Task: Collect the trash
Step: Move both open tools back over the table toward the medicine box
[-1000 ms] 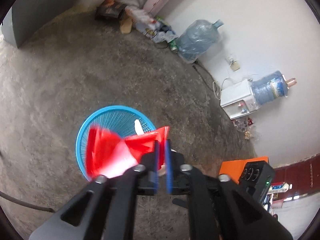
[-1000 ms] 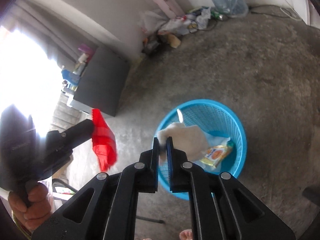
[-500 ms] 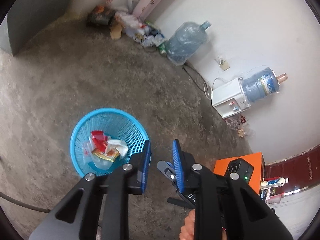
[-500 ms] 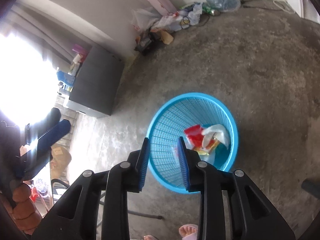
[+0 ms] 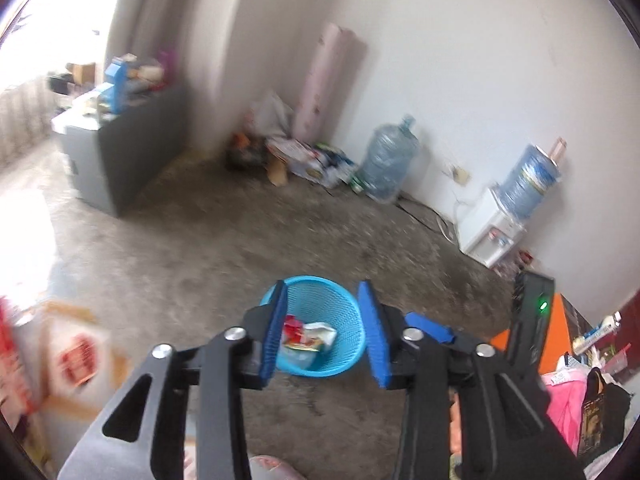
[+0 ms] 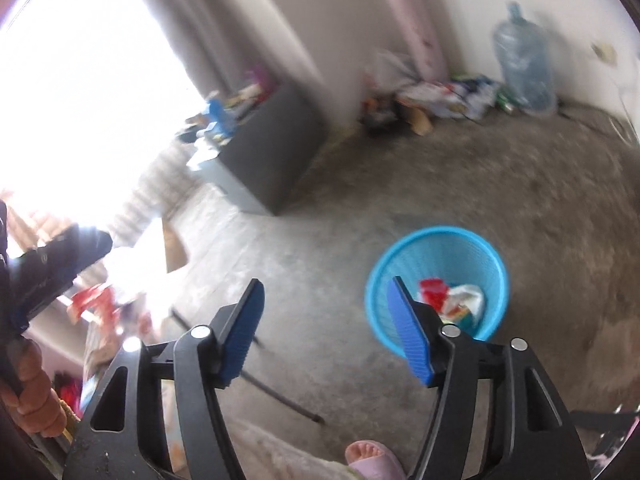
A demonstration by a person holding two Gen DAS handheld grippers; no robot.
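A second ago the left gripper (image 5: 324, 332) was clamped on a red plastic wrapper and the right gripper (image 6: 326, 330) on a pale crumpled piece, both over the round blue mesh plastic basket (image 5: 344, 362); now both pairs of fingers stand wide apart with nothing between them, and both have lifted and swung back so the views take in the room rather than looking straight down. The red wrapper (image 6: 434, 289) and the crumpled white piece (image 6: 466, 295) now lie inside the basket on top of other packets, so this drop reads as done and the next job is likely to find more litter. The basket stands on the bare grey concrete floor (image 5: 208, 264), seen between the left fingers and just behind the right-hand finger of the right gripper. Possible next pieces: blurred red and white packets (image 6: 94, 300) at the left of the right view, near a low surface there, though blur makes them hard to identify. Further off, a heap of bags and cartons (image 5: 296, 156) sits against the wall beside a rolled pink mat (image 5: 328, 84) and a clear blue water jug (image 5: 388, 168), with a white water dispenser (image 5: 490, 236) to the right and a dark grey cabinet (image 5: 132, 152) to the left. A thin dark rod (image 6: 280, 394) lies on the floor below the right gripper, and the person's foot in a pink slipper (image 6: 370, 456) is close by; both could get in the way of a low reach
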